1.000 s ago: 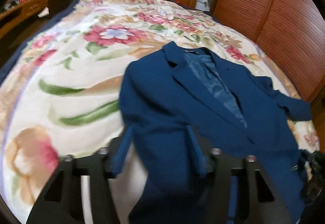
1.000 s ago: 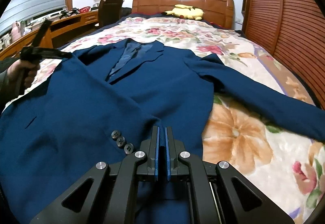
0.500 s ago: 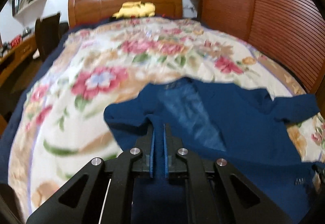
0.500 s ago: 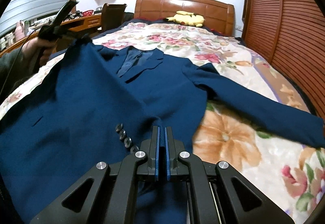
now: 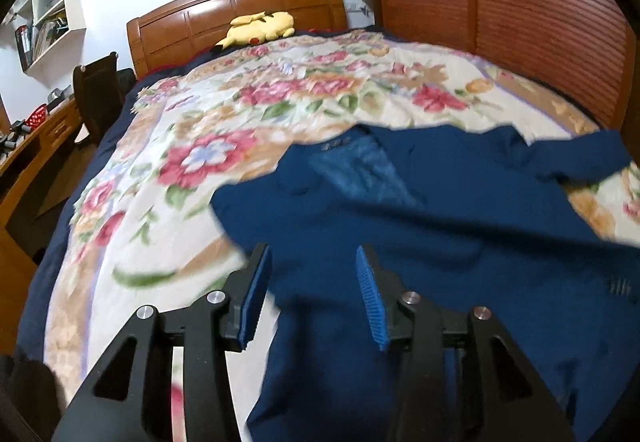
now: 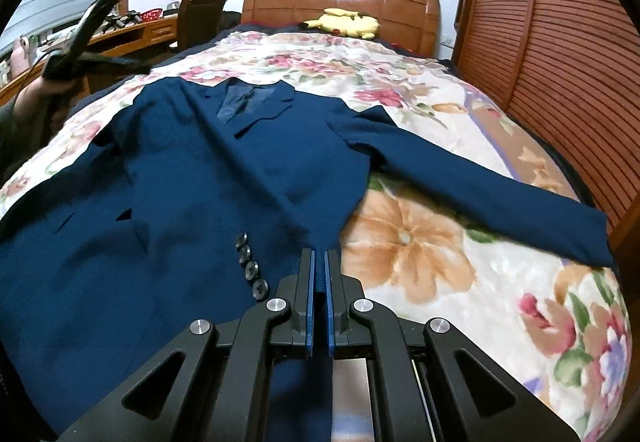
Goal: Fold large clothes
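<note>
Blue jacket [image 6: 224, 177] on floral bedspread [image 6: 420, 254], right gripper [image 6: 319, 282] pinching hem, left gripper [image 5: 312, 278] spread

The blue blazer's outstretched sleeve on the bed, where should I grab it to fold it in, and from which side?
Grip the sleeve near its cuff, coming from the bed's right edge. It lies flat and straight, away from the blazer body, so the free end should swing inward easily. The left gripper is open; the right gripper is pinching the hem.
</note>
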{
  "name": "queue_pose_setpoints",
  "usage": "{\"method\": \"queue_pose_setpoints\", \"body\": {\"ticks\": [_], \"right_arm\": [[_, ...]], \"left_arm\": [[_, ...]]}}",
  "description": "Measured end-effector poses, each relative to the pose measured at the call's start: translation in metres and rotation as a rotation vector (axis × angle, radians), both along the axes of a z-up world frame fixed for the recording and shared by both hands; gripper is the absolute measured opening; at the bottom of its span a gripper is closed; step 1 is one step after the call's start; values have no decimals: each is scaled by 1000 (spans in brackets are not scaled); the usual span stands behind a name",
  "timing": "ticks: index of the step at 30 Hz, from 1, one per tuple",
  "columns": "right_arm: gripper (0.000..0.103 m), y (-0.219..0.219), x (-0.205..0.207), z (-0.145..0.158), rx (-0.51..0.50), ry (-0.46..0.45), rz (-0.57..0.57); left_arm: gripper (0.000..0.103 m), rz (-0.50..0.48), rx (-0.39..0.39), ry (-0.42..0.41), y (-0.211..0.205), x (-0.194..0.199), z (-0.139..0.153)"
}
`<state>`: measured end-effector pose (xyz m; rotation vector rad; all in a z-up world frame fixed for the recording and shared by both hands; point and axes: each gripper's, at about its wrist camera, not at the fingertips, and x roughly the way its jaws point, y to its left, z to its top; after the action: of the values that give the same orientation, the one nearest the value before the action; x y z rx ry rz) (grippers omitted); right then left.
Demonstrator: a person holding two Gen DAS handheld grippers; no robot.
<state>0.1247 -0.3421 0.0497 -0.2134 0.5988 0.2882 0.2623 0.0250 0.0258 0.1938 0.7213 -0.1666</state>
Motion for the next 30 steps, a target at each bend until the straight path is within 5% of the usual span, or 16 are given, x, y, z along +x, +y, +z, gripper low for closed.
{"method": "queue_pose_setpoints", "body": {"ticks": [3, 5, 7, 8, 13, 14, 19, 30], "right_arm": [[4, 1, -7, 2, -5, 8, 10], [4, 2, -8, 3, 2, 11, 7], [4, 1, -9, 4, 19, 11, 5], [5, 1, -9, 5, 28, 12, -2], [54, 2, -18, 5, 24, -14, -39], [56, 3, -21, 6, 30, -21, -34], [56, 6, -27, -6, 12, -5, -11], [56, 29, -24, -32, 33, 125, 161]], "left_arm": [[46, -4, 20, 36, 13, -20, -17], [55, -3, 28, 60, 18, -26, -29], [75, -4, 11, 83, 21, -31, -41], [75, -1, -3, 88, 24, -33, -46], [75, 28, -56, 75, 32, -32, -57], [74, 26, -69, 83, 33, -30, -58], [10, 1, -127, 148, 37, -21, -68], [5, 103, -101, 118, 79, -30, -55]]}}
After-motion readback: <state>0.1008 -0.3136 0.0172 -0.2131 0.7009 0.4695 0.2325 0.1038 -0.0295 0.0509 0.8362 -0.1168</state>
